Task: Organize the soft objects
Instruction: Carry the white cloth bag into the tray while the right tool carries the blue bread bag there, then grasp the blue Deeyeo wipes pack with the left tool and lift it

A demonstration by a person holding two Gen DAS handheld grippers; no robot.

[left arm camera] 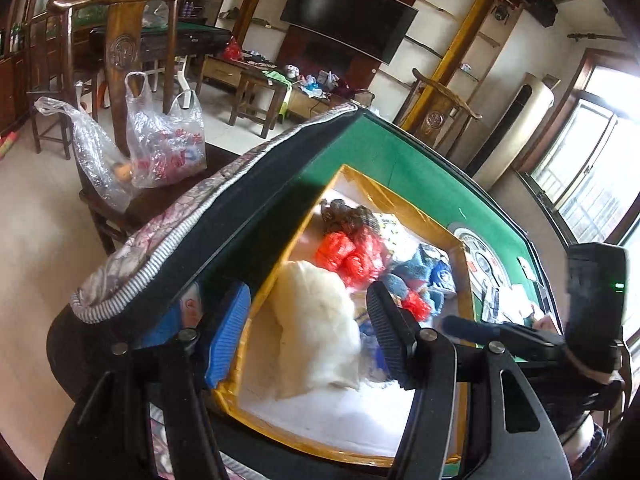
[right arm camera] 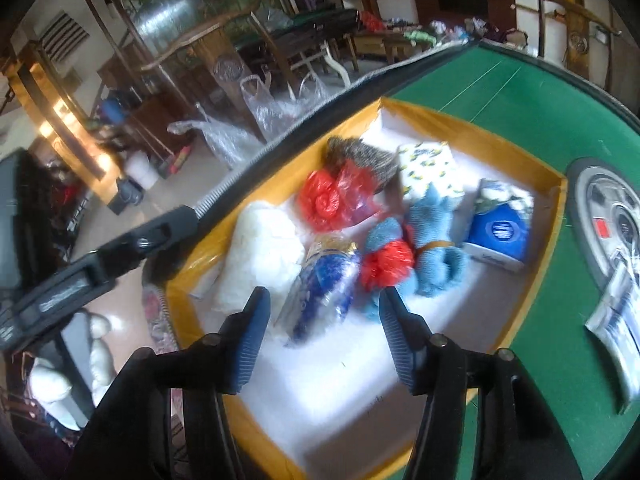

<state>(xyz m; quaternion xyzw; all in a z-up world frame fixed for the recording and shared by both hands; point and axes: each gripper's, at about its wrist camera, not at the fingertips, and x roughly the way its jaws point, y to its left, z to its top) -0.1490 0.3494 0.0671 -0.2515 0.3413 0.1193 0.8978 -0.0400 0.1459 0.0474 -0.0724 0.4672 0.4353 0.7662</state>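
A yellow-rimmed box [right arm camera: 472, 128] with a white floor sits on the green table [right arm camera: 540, 112]. It holds white fluffy stuffing [right arm camera: 260, 256], a shiny blue-and-white packet [right arm camera: 324, 288], red plastic bags [right arm camera: 328, 196], a rolled blue towel [right arm camera: 432, 240], a blue tissue pack [right arm camera: 498, 232], a patterned white pack [right arm camera: 428, 168] and a brown furry item [right arm camera: 360, 156]. My right gripper [right arm camera: 324, 340] hangs open over the packet without touching it. My left gripper [left arm camera: 308, 336] is open and straddles the box's left wall [left arm camera: 264, 280]. The stuffing [left arm camera: 316, 320] lies under it, clear of the pads.
A round control panel [right arm camera: 608, 208] and a printed leaflet [right arm camera: 620, 328] lie on the table to the right of the box. A quilted cloth [left arm camera: 160, 240] drapes the table's left edge. Beyond it, clear plastic bags [left arm camera: 164, 140] sit on a wooden chair.
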